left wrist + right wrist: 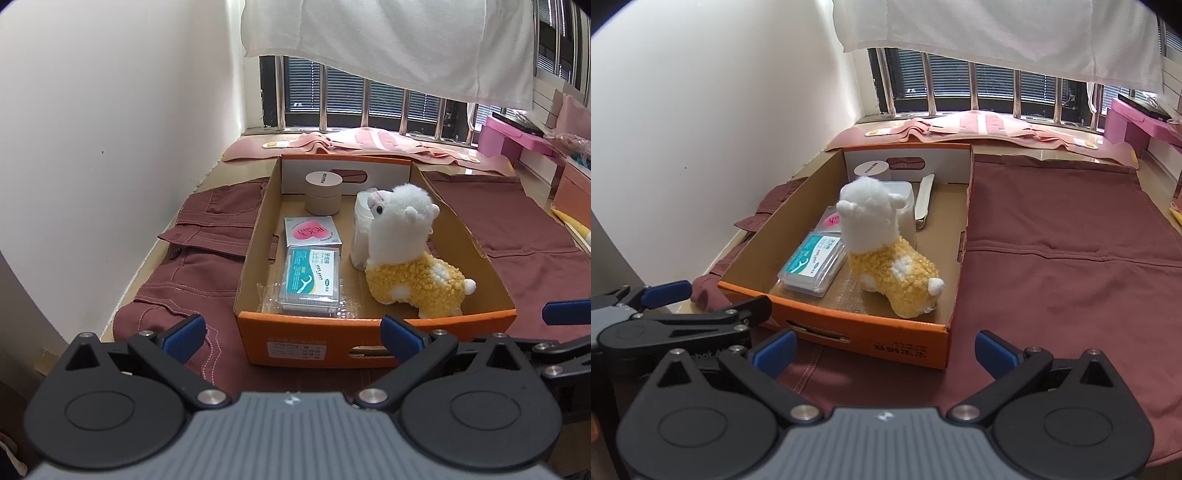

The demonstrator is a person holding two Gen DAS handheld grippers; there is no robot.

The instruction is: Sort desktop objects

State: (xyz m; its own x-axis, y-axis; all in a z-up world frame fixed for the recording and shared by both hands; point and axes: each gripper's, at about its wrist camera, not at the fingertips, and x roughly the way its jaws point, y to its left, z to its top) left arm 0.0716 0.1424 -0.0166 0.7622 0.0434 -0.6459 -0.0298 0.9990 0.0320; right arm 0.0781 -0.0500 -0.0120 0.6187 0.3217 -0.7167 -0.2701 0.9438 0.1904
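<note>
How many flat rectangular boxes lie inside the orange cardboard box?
2: floss-pick case at the front left, pink-heart box just behind it. More may hide behind the plush alpaca.

From the right wrist, the plush alpaca (886, 251) hides most of the clear container (905, 199) and pink-heart box (833, 221); the round tin (870, 170) shows only its lid.

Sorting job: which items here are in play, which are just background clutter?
In play:
- orange cardboard box
- plush alpaca
- dental floss pick case
- small box with pink heart
- round beige tin
- clear plastic jar
- nail file
- left gripper and right gripper, both open

Background:
- maroon trousers
- pink cloth
- white curtain
- pink stool
</note>
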